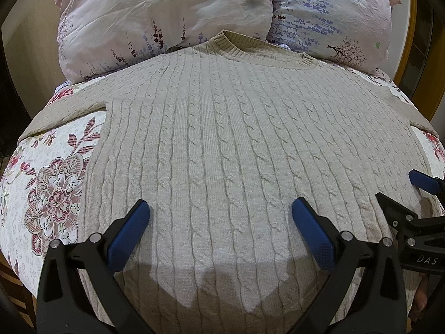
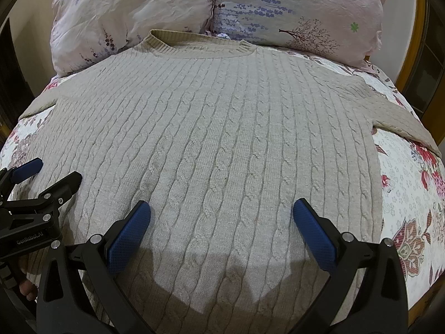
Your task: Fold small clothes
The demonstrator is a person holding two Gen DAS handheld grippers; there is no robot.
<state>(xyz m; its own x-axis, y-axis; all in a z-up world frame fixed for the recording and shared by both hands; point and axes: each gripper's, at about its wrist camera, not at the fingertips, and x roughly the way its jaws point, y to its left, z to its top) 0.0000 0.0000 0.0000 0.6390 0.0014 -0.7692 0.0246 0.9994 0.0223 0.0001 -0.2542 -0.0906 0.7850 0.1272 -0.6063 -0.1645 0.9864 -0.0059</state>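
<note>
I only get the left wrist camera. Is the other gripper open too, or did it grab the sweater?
Observer: The right gripper is open. Its blue fingers are spread wide, with only flat sweater between them and nothing gripped.
Child: What's past the sweater on that side?
Observer: The sweater's side edge lies straight on the floral bedspread, and the right sleeve stretches out sideways toward the bed's edge.

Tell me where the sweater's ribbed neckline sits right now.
In both wrist views the beige cable-knit sweater's ribbed neckline lies at the far end, top centre, against the two floral pillows, with both claws open above its hem.
</note>
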